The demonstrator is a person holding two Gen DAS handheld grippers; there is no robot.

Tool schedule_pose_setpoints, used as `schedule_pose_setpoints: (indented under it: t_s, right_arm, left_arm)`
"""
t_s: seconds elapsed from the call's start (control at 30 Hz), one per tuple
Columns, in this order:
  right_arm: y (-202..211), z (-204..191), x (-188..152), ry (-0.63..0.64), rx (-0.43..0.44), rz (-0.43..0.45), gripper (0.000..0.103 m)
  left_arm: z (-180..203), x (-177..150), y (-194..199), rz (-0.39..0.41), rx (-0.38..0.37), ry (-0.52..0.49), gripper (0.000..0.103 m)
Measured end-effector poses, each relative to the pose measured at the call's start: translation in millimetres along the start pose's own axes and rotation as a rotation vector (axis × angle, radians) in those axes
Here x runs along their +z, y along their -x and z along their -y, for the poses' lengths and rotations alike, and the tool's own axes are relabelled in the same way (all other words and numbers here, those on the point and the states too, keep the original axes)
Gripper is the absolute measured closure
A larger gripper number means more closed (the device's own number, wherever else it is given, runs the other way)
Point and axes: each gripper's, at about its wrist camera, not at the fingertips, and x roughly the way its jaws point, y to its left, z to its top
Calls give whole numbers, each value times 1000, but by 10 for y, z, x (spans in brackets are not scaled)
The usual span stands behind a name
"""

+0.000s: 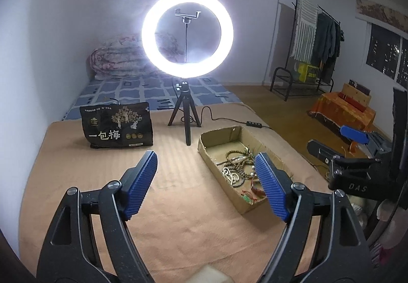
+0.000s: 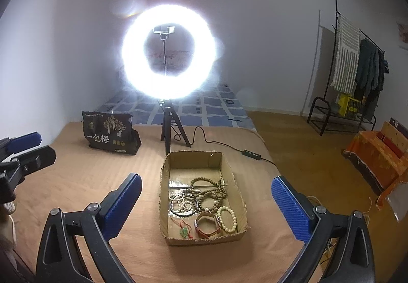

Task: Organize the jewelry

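Jewelry [image 2: 204, 202] all heaped in cardboard box [image 2: 164, 196]; nothing visibly sorted. Left gripper [image 1: 205, 184], right gripper [image 2: 206, 206] both agape, empty. Sorting appears pending.

A bed [image 2: 76, 181] covered by a tan ribbed blanket carries 3 things: an open cardboard box [image 2: 238, 195] of jewelry near the front, a black snack bag [image 2: 109, 135] standing at the back left, and a lit ring light's tripod [image 2: 169, 130] between them, its cable [image 2: 211, 141] trailing right.
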Motion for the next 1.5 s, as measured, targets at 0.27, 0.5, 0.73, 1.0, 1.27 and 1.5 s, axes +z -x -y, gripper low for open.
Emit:
schedule_pose_setpoints:
  t_s: [0.27,0.5,0.73,1.0,1.27,1.5]
  right_arm:
    - [58,-57,-101,3,-13,11,0]
    - [86,-110,-125,8,-18,19,0]
    - [87,-99,-128,-3,-23,26,0]
    - [90,-92,-131,1,-24,24,0]
    - [85,-88,-125,4,-23,24,0]
    - [65,-91,-120,5,-21,14,0]
  left_arm:
    - [6,-178,65,-41,22,-32,14]
    - [-65,-211,159,-23,59,3,3]
    - [-71,-193,223,10,91,0,1]
    - [-51,-197,226,3,108,-12,1]
    - [-45,-199,227,3,108,-12,0]
    - [-38,-201,233,6,107,-13,0]
